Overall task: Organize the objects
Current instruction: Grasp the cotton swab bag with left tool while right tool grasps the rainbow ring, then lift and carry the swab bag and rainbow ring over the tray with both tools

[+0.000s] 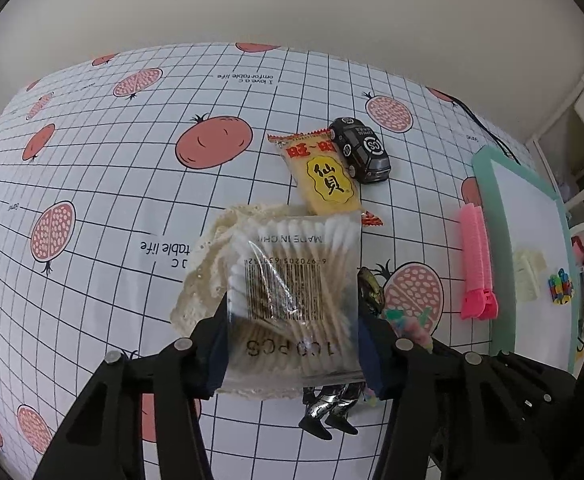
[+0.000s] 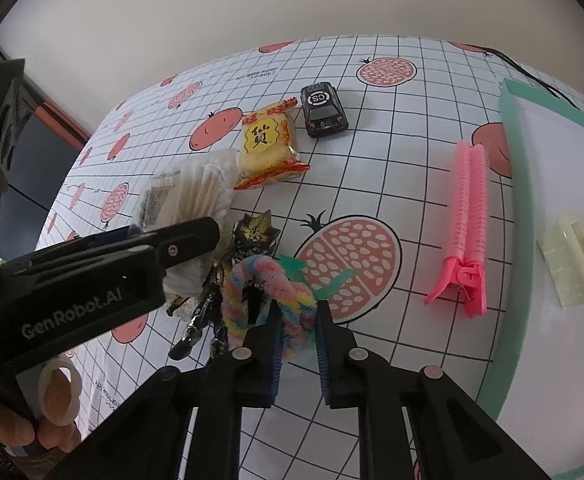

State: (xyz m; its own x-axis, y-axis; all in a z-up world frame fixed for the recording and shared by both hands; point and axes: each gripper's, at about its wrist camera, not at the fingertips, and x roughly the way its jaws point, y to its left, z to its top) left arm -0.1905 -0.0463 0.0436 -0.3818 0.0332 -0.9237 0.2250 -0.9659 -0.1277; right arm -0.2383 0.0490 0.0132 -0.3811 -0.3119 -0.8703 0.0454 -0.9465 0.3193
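Observation:
My left gripper (image 1: 294, 344) is shut on a clear bag of cotton swabs (image 1: 292, 280), one finger on each side edge. A cream lace cloth (image 1: 204, 280) sits behind the bag; whether it is pinched too I cannot tell. In the right wrist view the left gripper (image 2: 188, 240) holds the bag (image 2: 196, 196) just left of a black and gold toy figure (image 2: 256, 232). My right gripper (image 2: 298, 336) is shut on a pastel rainbow pipe-cleaner loop (image 2: 260, 276) with green stems, lying over the figure. The figure's silver legs (image 1: 328, 412) show below the bag.
A yellow snack pack (image 2: 268, 144) and a black toy car (image 2: 324, 112) lie further back. A pink hair roller clip (image 2: 464, 216) lies beside a white tray with a teal rim (image 2: 512, 160), which holds a cream claw clip (image 2: 572, 256). A hand (image 2: 52, 400) holds the left gripper.

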